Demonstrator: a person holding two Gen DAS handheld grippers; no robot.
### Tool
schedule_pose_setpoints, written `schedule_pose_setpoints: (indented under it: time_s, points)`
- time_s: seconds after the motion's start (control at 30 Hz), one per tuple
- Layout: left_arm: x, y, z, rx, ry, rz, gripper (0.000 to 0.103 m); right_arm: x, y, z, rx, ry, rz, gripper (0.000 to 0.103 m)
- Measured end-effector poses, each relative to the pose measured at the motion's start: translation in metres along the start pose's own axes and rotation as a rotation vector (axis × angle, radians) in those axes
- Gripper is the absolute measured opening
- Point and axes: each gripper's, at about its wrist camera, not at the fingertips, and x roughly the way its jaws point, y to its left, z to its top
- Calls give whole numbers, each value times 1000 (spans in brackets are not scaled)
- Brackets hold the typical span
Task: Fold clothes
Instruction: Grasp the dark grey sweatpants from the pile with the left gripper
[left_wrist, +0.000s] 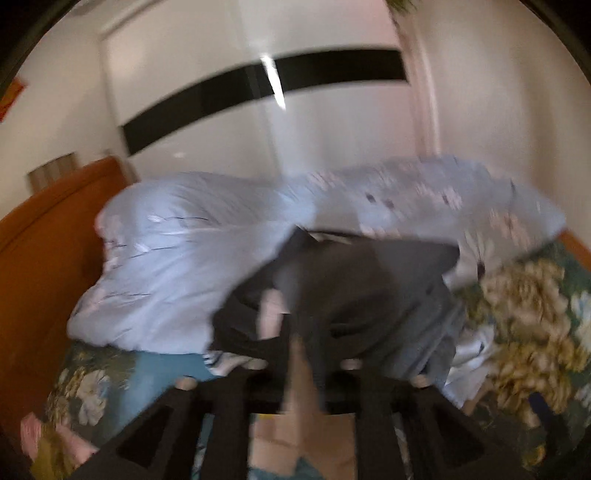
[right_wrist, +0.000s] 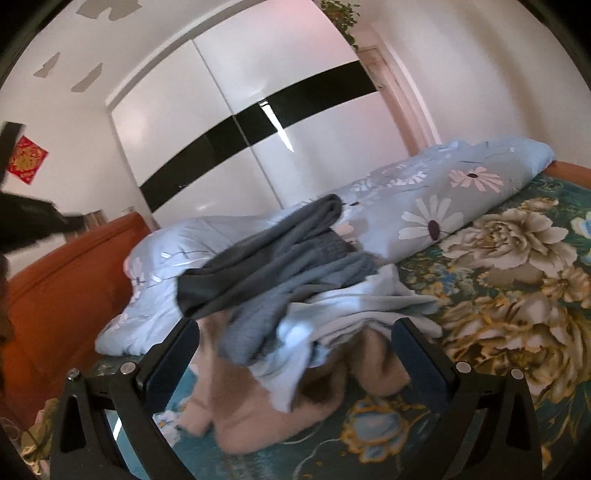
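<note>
Right gripper wide, empty; left gripper state blurred, can't tell. Risk: grabbing 2 layers from tangled grey garment pile.

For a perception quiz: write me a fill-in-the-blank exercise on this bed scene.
1. The dark grey knit garment lies on top of the ___ of clothes.
2. The light blue quilt is printed with white ___.
3. The white wardrobe doors carry a ___ band.
4. The right claw stands ___, gripping nothing.

Missing: pile; flowers; black; open
</note>
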Motion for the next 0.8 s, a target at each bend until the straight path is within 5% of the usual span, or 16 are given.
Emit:
schedule_pose_setpoints:
  time_s: [0.07, 0.2, 0.33, 0.43, 0.5, 0.7, 0.8]
  points:
    - [36, -34, -1, 64, 12, -11, 53, 11, -13, -1, 30, 30, -13, 103]
    - [78, -86, 9, 186, 23, -9, 53, 26, -37, -5, 109, 93, -17, 103]
    - [115, -112, 16, 308, 9, 121, 54, 31, -55, -8, 173, 120, -32, 103]
    - [122, -96, 27, 197, -17, 120, 50, 35, -59, -11, 202, 151, -22, 103]
    - [113, -80, 35, 104, -50, 118, 7, 38, -55, -13, 203, 167, -6, 103]
    - [53, -34, 79, -19, -151, 212, 5, 39, -42, -16, 137, 184, 11, 103]
    - [-16, 19, 110, -98, -241, 301, 5, 37, -44, -13, 145, 168, 2, 103]
